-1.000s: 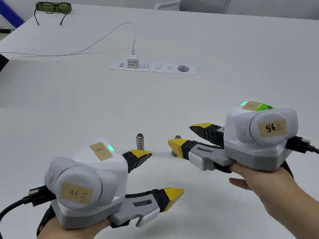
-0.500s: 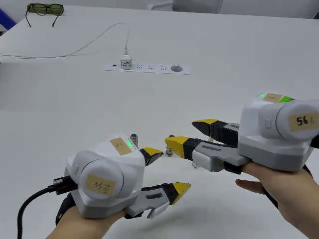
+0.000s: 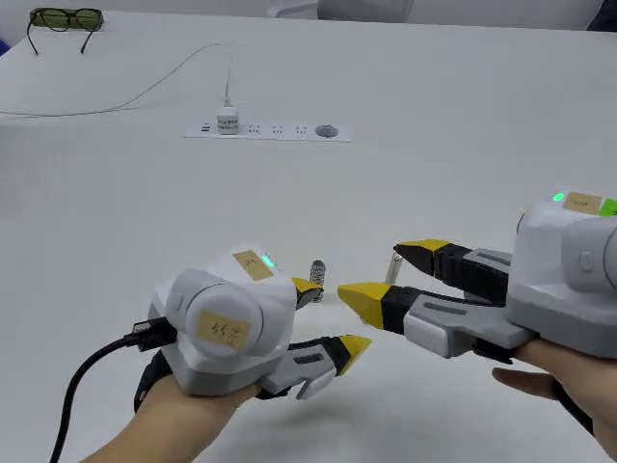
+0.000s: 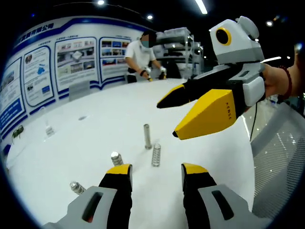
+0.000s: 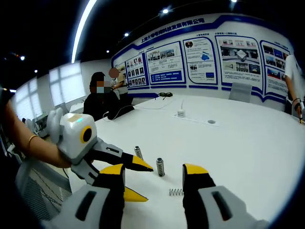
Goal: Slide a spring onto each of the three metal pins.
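On the white table stand a pin with a spring on it (image 3: 317, 274) and a bare metal pin (image 3: 393, 267). The left gripper view has the bare pin (image 4: 147, 136), a loose spring (image 4: 156, 155) lying on the table before it, and two sprung pins (image 4: 116, 158) (image 4: 76, 187). My left gripper (image 3: 331, 316) is open and empty, close to the sprung pin. My right gripper (image 3: 374, 270) is open and empty, its tips either side of the bare pin. In the right gripper view the loose spring (image 5: 176, 192) lies between the jaws.
A white power strip (image 3: 267, 129) with a plug and cable lies further back on the table. Dark glasses (image 3: 64, 18) sit at the far left corner. People stand and sit at the table's far ends in both gripper views.
My left gripper has moved forward and right, covering one sprung pin. My right gripper has drawn back to the right, uncovering the bare pin. The head camera has also shifted.
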